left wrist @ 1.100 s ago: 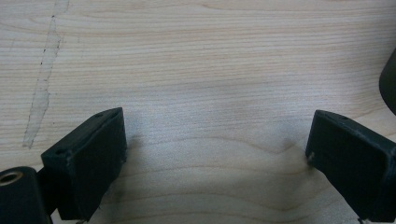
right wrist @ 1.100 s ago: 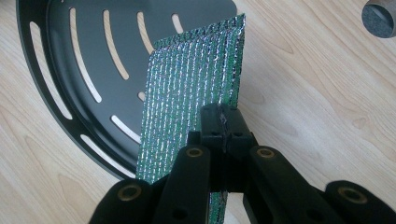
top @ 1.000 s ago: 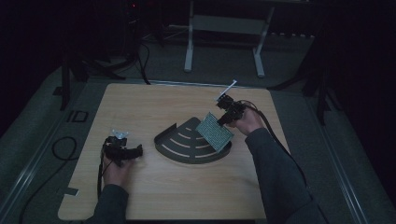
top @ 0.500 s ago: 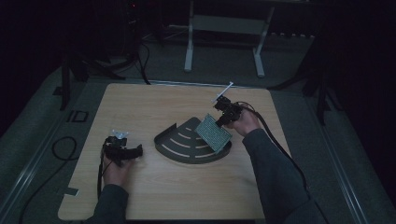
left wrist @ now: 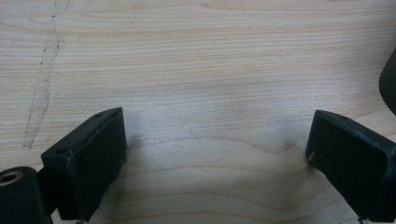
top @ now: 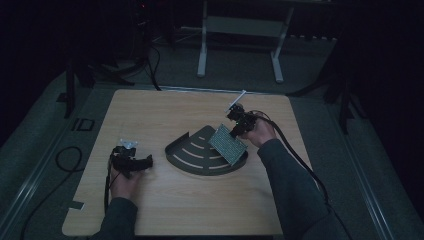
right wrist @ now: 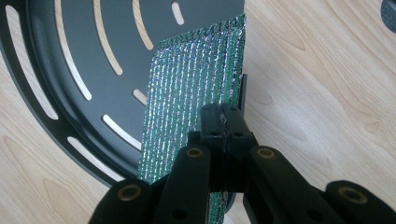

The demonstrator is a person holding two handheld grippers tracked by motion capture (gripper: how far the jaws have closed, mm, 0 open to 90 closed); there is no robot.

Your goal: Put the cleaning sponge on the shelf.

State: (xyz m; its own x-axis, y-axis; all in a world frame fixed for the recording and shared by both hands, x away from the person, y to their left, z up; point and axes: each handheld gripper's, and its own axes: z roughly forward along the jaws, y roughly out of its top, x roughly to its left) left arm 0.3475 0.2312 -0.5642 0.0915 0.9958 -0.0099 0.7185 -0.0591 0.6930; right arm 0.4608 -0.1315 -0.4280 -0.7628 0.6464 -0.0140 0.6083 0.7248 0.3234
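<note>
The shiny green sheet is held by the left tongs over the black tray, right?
No, the right tongs hold the shiny green sheet over the black tray, as the right gripper view shows. The left tongs are open over bare wood.

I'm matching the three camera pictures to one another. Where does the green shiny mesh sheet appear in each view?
High view: the green mesh sheet sits right of centre, over the dark slotted tray's right edge, held by the right gripper.
Left gripper view: wooden table between open jaws, a dark edge at far right.
Right gripper view: centre, clamped in the jaws.
Shared landmark: the tray.
</note>
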